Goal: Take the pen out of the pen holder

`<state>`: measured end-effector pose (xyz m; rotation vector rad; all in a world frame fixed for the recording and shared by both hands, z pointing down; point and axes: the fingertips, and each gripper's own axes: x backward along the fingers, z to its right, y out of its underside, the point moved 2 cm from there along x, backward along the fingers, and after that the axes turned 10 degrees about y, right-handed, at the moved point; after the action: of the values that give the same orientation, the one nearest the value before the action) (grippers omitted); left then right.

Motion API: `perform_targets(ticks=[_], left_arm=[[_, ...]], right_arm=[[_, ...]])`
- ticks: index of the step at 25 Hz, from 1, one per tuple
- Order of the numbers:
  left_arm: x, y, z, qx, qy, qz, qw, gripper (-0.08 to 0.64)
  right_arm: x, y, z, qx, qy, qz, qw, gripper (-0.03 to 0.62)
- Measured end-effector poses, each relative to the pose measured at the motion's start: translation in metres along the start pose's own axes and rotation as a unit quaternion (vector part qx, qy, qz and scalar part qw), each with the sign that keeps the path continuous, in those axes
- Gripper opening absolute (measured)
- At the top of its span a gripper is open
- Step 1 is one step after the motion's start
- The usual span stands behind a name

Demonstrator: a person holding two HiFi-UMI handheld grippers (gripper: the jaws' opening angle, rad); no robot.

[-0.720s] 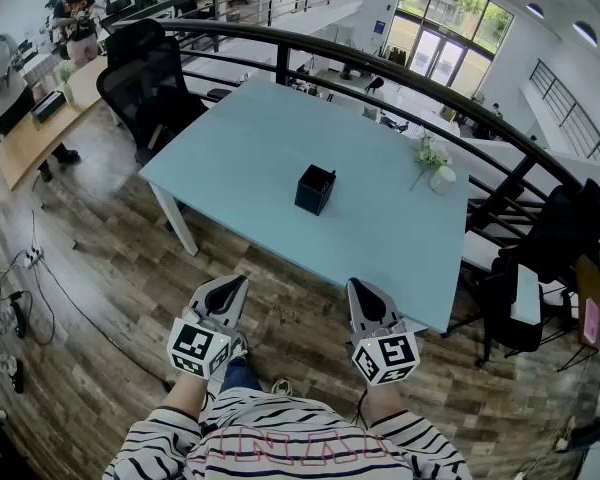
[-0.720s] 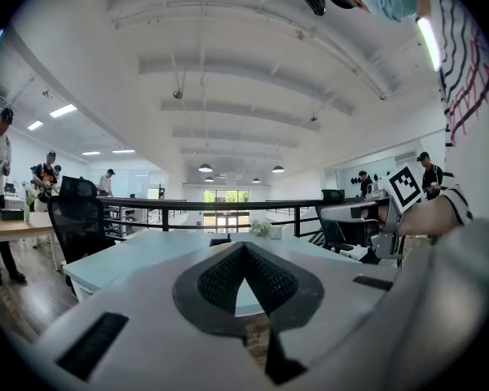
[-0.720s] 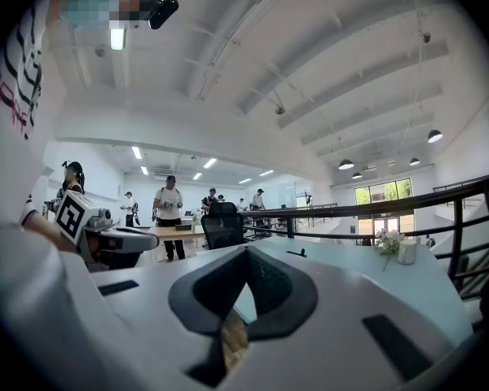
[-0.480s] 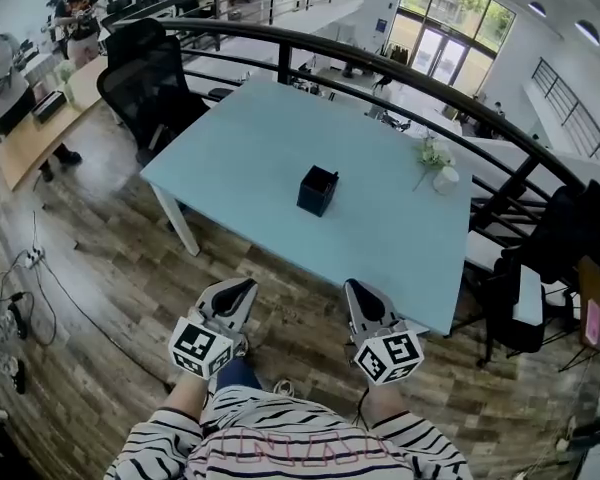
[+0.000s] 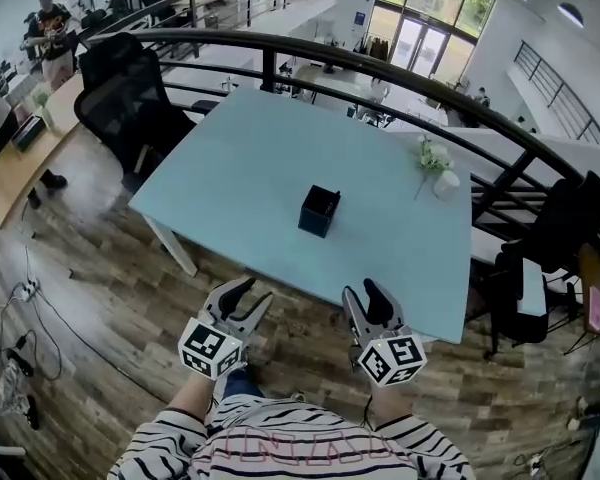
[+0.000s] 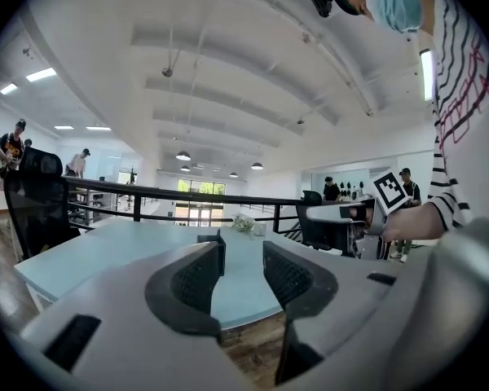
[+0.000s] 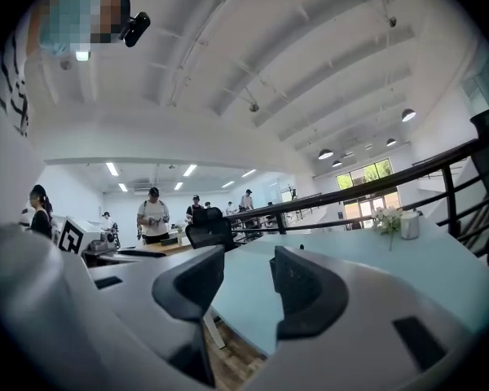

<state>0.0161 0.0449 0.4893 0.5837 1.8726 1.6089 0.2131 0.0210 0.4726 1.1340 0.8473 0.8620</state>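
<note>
A black square pen holder (image 5: 319, 211) stands near the middle of the light blue table (image 5: 240, 168). I cannot make out a pen in it from here. My left gripper (image 5: 246, 297) and right gripper (image 5: 365, 298) hover side by side over the wooden floor just short of the table's near edge. Both are open with nothing between their fingers. In the left gripper view the pen holder (image 6: 209, 238) shows far ahead, partly hidden by the left finger of the open left gripper (image 6: 243, 269). The right gripper view shows only the table beyond the open right gripper (image 7: 248, 279).
A small vase of flowers (image 5: 433, 160) and a white cup (image 5: 444, 181) sit at the table's far right. A black office chair (image 5: 130, 103) stands at the left end and a dark railing (image 5: 400, 73) curves behind. Another chair (image 5: 565, 230) is at the right. People stand at desks far left.
Both grippers' jaws have opened from a closed stance. The grippers stay near the table's front edge and the view has shifted slightly.
</note>
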Motion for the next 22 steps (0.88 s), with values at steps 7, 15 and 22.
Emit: perform_targets(ticks=[7,15,22], left_arm=[[-0.007,-0.025,-0.080,-0.012,0.042,-0.009,0.9990,0.147],[0.015,-0.036,-0.174,-0.021,0.084,-0.025,0.9960,0.147],[0.034,-0.030,-0.218,-0.019,0.111,-0.037,0.9930,0.147]], right_arm=[[-0.063,-0.006,-0.021,-0.021,0.045,-0.005,0.999,0.189],[-0.136,-0.010,-0.064,-0.035,0.102,0.003,0.994,0.187],[-0.167,-0.008,-0.082,-0.035,0.140,0.006,0.989,0.184]])
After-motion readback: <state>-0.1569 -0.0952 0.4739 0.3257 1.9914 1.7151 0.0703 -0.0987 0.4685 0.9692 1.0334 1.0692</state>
